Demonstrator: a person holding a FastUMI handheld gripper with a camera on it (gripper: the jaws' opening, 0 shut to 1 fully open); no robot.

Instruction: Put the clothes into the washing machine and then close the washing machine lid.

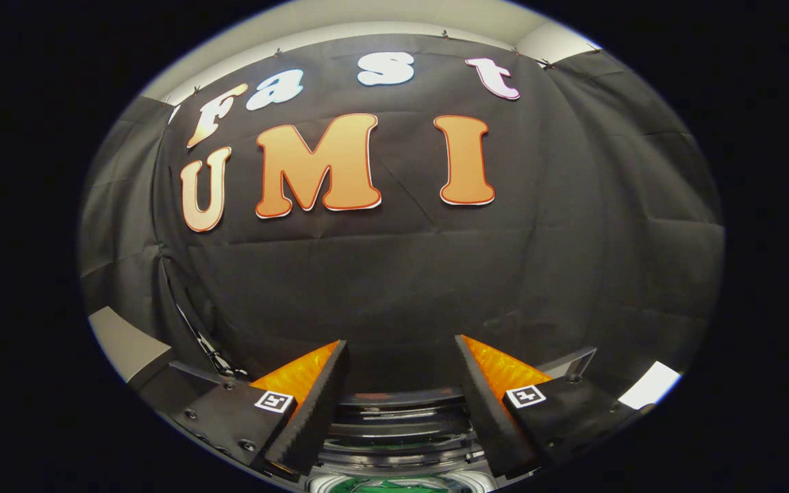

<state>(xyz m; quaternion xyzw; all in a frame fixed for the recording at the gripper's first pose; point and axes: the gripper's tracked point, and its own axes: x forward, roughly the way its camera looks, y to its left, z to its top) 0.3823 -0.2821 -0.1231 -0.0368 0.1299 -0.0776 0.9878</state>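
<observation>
Washing machine (398, 428): dark, ribbed round opening with a glossy rim, low between and just beyond the fingers of the hand-held gripper (401, 356). A scrap of green cloth (394, 485) shows at the very bottom below the rim; whether it is inside the drum is not clear. Lid not identifiable; cannot say if up or down.

Hand-held gripper: fingers spread well apart, nothing between them, touching nothing. It points mostly at the black cloth wall (394, 274) behind the washing machine, so the opening lies below and slightly ahead of the fingertips, about centred in the gap.

Judgement: the next move turns on dropping or tipping forward toward the opening. A pale surface (127, 346) sits to the left of the washing machine.
</observation>
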